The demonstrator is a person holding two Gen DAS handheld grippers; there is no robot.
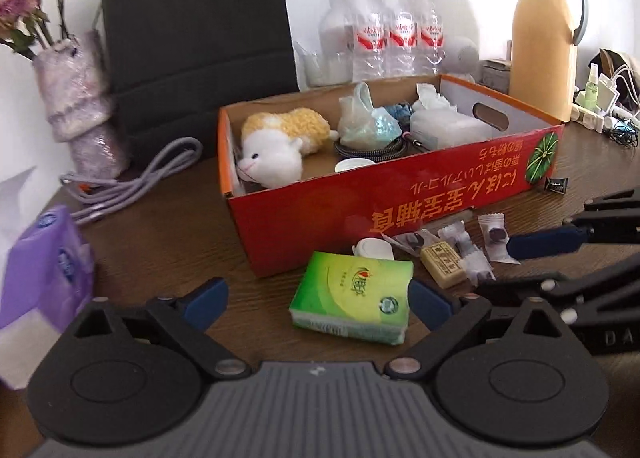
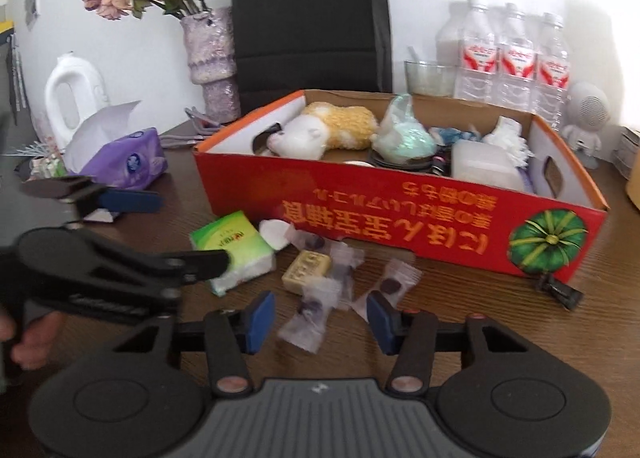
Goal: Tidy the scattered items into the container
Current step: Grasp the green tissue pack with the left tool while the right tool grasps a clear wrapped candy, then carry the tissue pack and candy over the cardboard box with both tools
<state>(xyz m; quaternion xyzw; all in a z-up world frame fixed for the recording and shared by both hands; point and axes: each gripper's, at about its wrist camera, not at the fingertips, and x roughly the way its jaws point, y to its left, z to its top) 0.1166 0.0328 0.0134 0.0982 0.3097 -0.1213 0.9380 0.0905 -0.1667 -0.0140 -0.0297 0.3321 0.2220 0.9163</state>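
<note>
1. Scattered items are lying on the brown wooden desk (image 1: 168,218) just in front of the red cardboard box (image 1: 400,210), on its near side.
2. Among them, a green pack of tissues (image 1: 352,296) is sitting furthest left, with a small white round lid (image 1: 372,248), a beige rectangular bar (image 1: 443,263) and several clear-wrapped dark candies (image 2: 390,285) spreading to its right.
3. A small black wrapped sweet (image 2: 558,290) is resting at the box's near right corner.
4. Inside the box, a white and yellow plush toy (image 1: 280,142), a crumpled pale green plastic bag (image 1: 366,118) and a translucent white tissue container (image 1: 448,128) are already sitting.
5. Left tongs (image 1: 320,298) are standing released and wide, straddling the green pack without pressing on it.
6. Right tongs (image 2: 320,318) are standing partly closed around one wrapped candy (image 2: 308,318); its pads are not squeezing it, so nothing is gripped.
7. A purple tissue packet (image 2: 128,162) is lying well to the left, apart from the box.
</note>
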